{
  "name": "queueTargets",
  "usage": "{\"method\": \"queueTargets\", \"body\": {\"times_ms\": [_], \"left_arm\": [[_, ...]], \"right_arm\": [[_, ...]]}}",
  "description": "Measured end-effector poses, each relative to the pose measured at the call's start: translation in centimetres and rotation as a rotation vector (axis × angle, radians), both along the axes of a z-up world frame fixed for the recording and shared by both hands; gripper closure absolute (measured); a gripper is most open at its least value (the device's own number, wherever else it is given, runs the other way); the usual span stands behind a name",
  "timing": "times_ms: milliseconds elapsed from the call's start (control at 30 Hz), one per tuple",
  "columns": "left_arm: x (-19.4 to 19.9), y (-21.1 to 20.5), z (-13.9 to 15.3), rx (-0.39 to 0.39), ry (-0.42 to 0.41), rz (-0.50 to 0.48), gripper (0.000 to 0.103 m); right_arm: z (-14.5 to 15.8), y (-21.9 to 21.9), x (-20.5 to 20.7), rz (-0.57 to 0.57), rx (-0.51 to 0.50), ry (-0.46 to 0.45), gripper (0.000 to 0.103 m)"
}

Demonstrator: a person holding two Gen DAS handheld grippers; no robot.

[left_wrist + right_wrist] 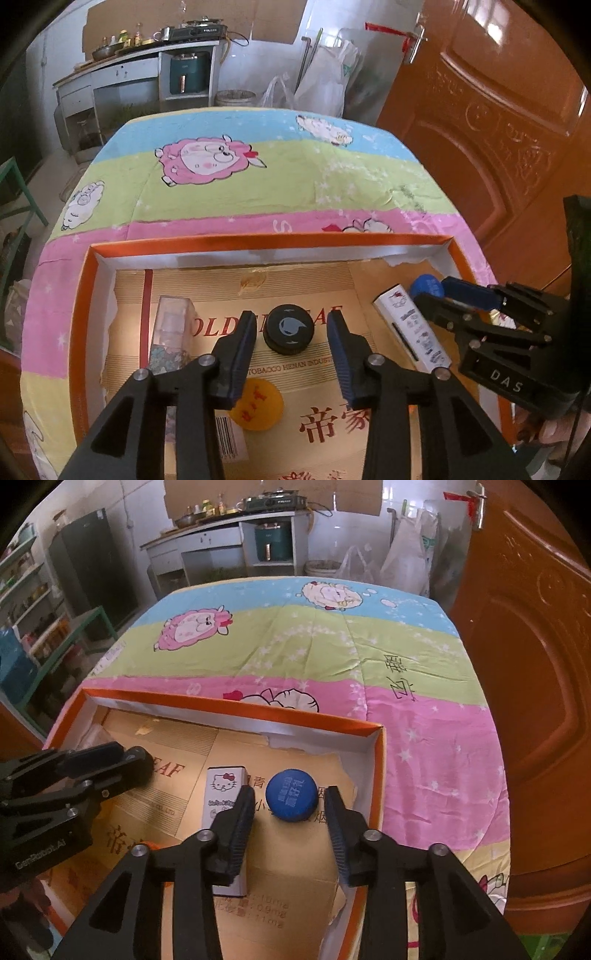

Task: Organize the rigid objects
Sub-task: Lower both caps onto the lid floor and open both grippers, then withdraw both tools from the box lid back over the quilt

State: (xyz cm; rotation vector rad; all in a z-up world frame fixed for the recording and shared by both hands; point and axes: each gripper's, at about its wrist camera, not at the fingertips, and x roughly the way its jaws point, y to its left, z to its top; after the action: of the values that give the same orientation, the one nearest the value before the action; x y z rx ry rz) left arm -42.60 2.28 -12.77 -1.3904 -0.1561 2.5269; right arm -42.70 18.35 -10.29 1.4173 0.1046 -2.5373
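Note:
An orange-rimmed cardboard box lies on a cartoon bedsheet. Inside, my left gripper is open around a black round cap, which lies on the box floor between the fingers. A yellow disc and a clear glittery box lie to its left. My right gripper is open around a blue round cap. A white Hello Kitty box lies just left of it, against the left finger. The right gripper also shows in the left wrist view.
The box is lined with tan printed cardboard. The bedsheet-covered table stretches beyond it. An orange door stands at the right. A kitchen counter, plastic bags and shelves are in the background.

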Motion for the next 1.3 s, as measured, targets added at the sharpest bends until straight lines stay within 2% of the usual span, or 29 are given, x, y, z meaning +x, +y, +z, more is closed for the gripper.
{"method": "queueTargets", "body": {"times_ms": [300, 467, 900, 1300], "left_arm": [[3.4, -0.1, 3.6, 0.031, 0.093, -0.018, 0.063], [5.8, -0.3, 4.6, 0.019, 0.123, -0.026, 0.063], [11.9, -1.7, 5.4, 0.011, 0.161, -0.011, 0.063], [16.9, -2.2, 4.7, -0.002, 0.178, -0.018, 0.063]], "right_arm": [[2.3, 0.9, 2.4, -0.039, -0.008, 0.068, 0.057], [3.2, 1.1, 4.6, -0.052, -0.02, 0.082, 0.057], [4.2, 0.2, 10.4, -0.044, -0.034, 0.102, 0.057], [3.8, -0.2, 15.8, -0.037, -0.045, 0.116, 0.057]]}}
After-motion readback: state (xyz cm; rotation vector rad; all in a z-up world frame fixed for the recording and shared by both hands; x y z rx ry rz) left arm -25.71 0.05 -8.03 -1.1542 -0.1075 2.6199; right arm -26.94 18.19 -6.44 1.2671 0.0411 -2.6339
